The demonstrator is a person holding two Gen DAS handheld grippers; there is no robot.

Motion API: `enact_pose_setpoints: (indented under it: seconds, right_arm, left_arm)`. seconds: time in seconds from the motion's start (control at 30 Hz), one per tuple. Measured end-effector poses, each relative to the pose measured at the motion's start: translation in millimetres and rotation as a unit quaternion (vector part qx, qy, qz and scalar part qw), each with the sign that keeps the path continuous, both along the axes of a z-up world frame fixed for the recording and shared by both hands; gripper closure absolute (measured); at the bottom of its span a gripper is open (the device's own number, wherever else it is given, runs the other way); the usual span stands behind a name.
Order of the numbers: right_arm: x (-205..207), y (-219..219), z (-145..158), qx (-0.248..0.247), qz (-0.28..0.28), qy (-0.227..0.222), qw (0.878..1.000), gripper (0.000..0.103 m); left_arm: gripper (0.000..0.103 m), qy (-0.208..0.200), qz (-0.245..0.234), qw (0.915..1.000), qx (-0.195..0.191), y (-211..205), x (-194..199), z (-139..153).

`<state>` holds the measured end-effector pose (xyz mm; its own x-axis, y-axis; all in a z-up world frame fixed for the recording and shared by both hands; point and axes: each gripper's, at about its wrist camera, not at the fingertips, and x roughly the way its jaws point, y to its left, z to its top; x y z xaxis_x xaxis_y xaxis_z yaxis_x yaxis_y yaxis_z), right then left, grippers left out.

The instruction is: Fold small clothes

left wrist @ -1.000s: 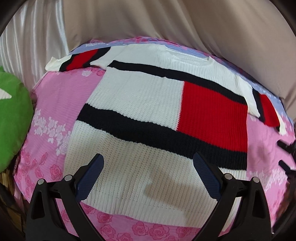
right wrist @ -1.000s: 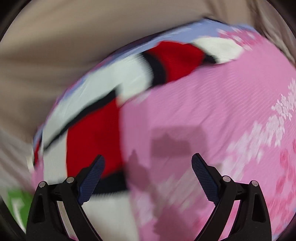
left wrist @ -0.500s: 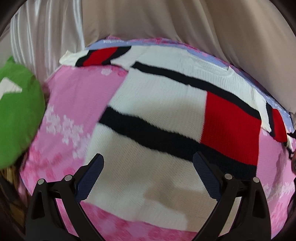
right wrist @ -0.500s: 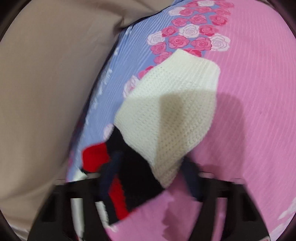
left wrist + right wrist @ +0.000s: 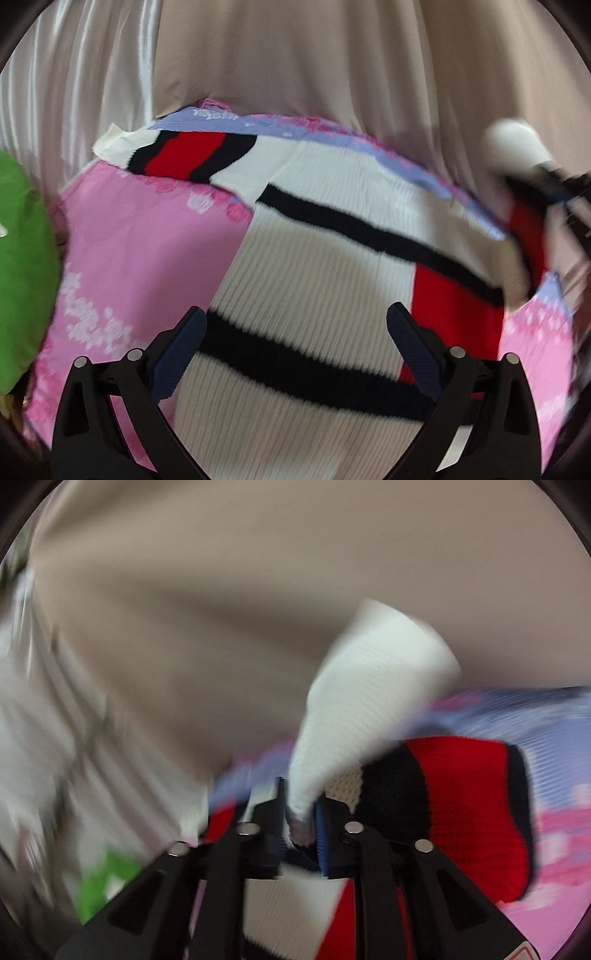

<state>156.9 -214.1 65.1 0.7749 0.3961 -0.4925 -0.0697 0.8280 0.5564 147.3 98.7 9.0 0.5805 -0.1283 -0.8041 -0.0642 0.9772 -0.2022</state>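
- On the pink floral bedspread, the striped knit sweater lies flat; dragging could bunch its body.
- The right gripper pinches the lifted sleeve; the thin hold may slip.
- The left gripper hovers, fingers apart, pinning nothing.

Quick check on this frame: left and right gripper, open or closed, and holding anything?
Left gripper: open, holding nothing, above the sweater.
Right gripper: closed on the sweater's white sleeve cuff, lifted off the bed.
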Motion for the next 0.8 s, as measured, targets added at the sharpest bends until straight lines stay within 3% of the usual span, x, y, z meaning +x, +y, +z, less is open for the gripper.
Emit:
enact_pose_setpoints:
  seconds: [0.07, 0.1, 0.13, 0.17, 0.23, 0.37, 0.43, 0.5, 0.53, 0.57, 0.63, 0.7, 0.73, 0.77, 0.8]
  right_arm:
    - [13, 54, -27, -0.081, 0.015, 0.033, 0.996, 0.075]
    - [15, 60, -34, -0.096, 0.011, 0.043, 0.994, 0.075]
    - [5, 55, -42, -0.103, 0.001, 0.050, 0.993, 0.072]
    - [-5, 52, -50, -0.105, -0.020, 0.058, 0.993, 0.063]
    - [-34, 25, -65, -0.110, -0.087, 0.085, 0.986, 0.050]
    - [-72, -42, -100, -0.175, -0.174, 0.159, 0.956, 0.049]
    - [-77, -55, -105, -0.207, -0.187, 0.175, 0.944, 0.049]
    - [-77, -61, -117, -0.221, -0.186, 0.185, 0.939, 0.049]
    - [-74, -65, -120, -0.211, -0.183, 0.188, 0.942, 0.049]
    - [-69, -71, -127, -0.191, -0.181, 0.188, 0.946, 0.049]
    - [-56, -80, -137, -0.152, -0.190, 0.188, 0.952, 0.049]
    - [-42, -86, -144, -0.111, -0.196, 0.200, 0.954, 0.049]
    - [-39, -84, -148, -0.094, -0.196, 0.205, 0.954, 0.060]
    - [-33, -86, -151, -0.083, -0.189, 0.206, 0.957, 0.085]
    - [-29, -86, -149, -0.082, -0.186, 0.206, 0.957, 0.086]
  left_arm:
    - [0.005, 0.005, -0.004, 0.9998, -0.017, 2, 19, -2]
    - [0.005, 0.012, -0.006, 0.9996, -0.026, 2, 30, -4]
    - [0.005, 0.018, -0.009, 0.9986, -0.049, 3, 45, -9]
    - [0.005, 0.024, -0.010, 0.9976, -0.064, 3, 58, -13]
    - [0.005, 0.042, -0.010, 0.9952, -0.087, 0, 89, -28]
    - [0.005, 0.092, 0.010, 0.9913, -0.094, -8, 145, -73]
    - [0.006, 0.119, 0.032, 0.9858, -0.114, -8, 164, -95]
    - [0.010, 0.113, 0.054, 0.9858, -0.111, -9, 170, -99]
    - [0.019, 0.098, 0.055, 0.9880, -0.105, -12, 174, -97]
    - [0.041, 0.089, 0.047, 0.9893, -0.105, -16, 176, -94]
    - [0.068, 0.090, 0.021, 0.9870, -0.132, -23, 188, -95]
    - [0.085, 0.086, 0.025, 0.9873, -0.131, -28, 195, -91]
    - [0.094, 0.078, 0.022, 0.9885, -0.128, -30, 198, -88]
    - [0.094, 0.066, 0.015, 0.9899, -0.125, -34, 202, -82]
    - [0.094, 0.056, 0.010, 0.9902, -0.128, -35, 203, -78]
